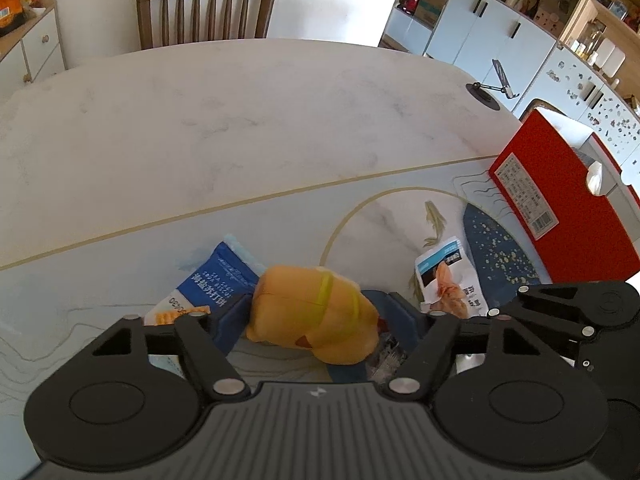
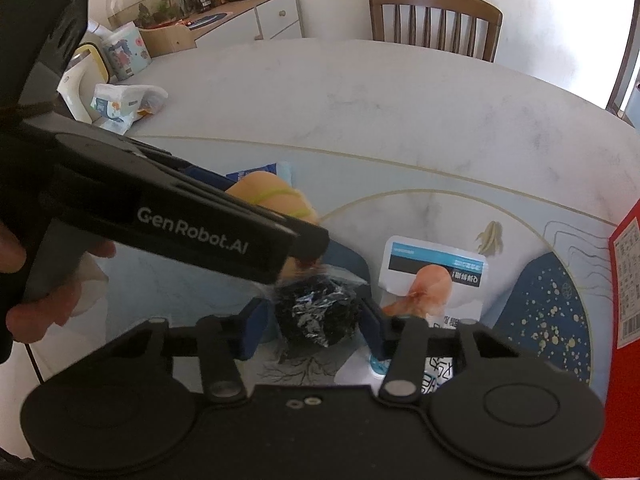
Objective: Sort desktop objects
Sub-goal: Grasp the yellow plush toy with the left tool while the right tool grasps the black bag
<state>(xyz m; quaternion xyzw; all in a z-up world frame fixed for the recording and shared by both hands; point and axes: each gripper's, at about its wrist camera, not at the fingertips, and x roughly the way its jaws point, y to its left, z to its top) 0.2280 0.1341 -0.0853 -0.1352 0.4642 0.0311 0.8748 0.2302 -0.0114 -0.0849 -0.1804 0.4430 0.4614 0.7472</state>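
While a wooden chair (image 1: 207,8) backs it, the marble table (image 1: 240,120) holds snack packets (image 1: 208,280).

- A home dining room: a marble-look worktop (image 1: 240,120) with a wooden chair (image 1: 206,8) behind it.
- White cupboards (image 1: 492,28) and a snack-laden sideboard (image 2: 256,12) line the walls.

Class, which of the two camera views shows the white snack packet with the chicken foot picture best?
The right wrist view: the white snack packet lies beyond the right gripper, its top label and picture mostly visible. In the left wrist view the packet sits small, off to the side, partly cut off by black gripper parts.
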